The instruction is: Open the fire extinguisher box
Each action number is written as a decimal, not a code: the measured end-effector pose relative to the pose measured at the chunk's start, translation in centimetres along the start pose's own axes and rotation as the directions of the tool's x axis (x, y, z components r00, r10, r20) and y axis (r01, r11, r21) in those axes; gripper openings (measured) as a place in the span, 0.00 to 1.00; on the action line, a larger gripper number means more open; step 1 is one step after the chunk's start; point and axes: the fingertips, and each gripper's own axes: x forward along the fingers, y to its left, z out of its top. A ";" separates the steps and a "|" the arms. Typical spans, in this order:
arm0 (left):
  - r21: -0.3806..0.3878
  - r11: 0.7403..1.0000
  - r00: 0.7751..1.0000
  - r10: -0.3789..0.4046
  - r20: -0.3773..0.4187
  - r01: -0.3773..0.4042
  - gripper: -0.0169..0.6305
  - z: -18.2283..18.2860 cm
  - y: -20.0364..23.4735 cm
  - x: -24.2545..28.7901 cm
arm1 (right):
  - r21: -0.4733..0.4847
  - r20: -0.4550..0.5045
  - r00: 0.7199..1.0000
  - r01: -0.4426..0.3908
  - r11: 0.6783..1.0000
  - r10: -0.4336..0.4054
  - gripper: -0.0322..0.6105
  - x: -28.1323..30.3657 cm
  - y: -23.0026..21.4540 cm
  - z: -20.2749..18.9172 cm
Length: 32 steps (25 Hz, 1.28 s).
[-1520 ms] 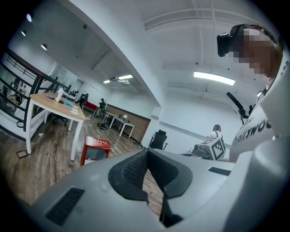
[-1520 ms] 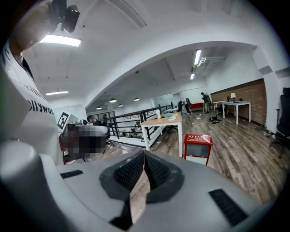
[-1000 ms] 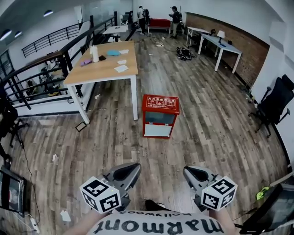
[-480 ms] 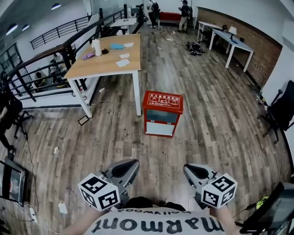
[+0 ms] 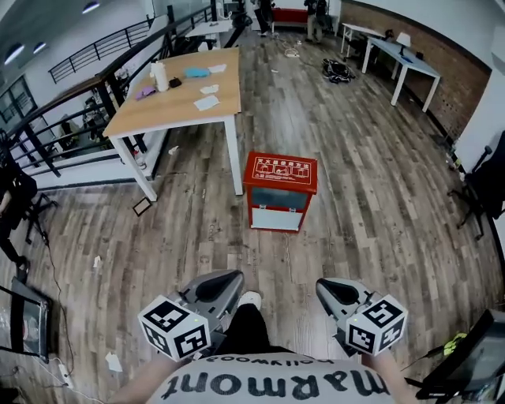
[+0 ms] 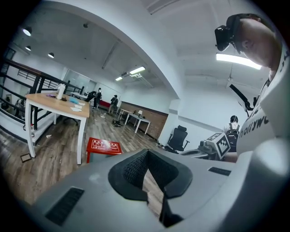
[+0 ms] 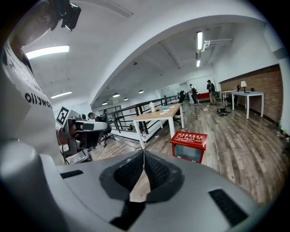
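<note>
The fire extinguisher box [image 5: 279, 192] is red with a white-lettered lid and a glass front. It stands closed on the wooden floor beside the leg of a wooden table [image 5: 180, 101]. It also shows in the left gripper view as the red box [image 6: 103, 146] and in the right gripper view as the box [image 7: 189, 145]. My left gripper [image 5: 223, 285] and right gripper [image 5: 331, 290] are held low in front of me, well short of the box. Both are shut with nothing between their jaws, as the left gripper [image 6: 146, 158] and right gripper [image 7: 143, 158] views show.
The wooden table carries a bottle [image 5: 161, 76] and papers. A black railing [image 5: 71, 110] runs along the left. White desks [image 5: 406, 67] and a brick wall stand far right, an office chair [image 5: 485, 189] at the right edge. People [image 5: 318, 14] stand far off.
The box now lies lower and larger in the head view: I have come closer to it. A shoe now shows between the grippers. Both grippers stay shut.
</note>
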 end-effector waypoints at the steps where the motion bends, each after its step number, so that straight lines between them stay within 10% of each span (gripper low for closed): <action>1: -0.010 1.000 1.000 -0.002 -0.002 0.002 0.04 0.3 0.8 0.8 | 0.004 -0.003 1.000 0.018 1.000 -0.018 0.07 0.2 -0.8 0.2; 32: -0.013 0.989 0.988 -0.151 -0.040 0.150 0.04 12.6 19.7 12.8 | 0.023 -0.003 0.984 0.179 0.984 -0.179 0.07 16.5 -10.2 13.7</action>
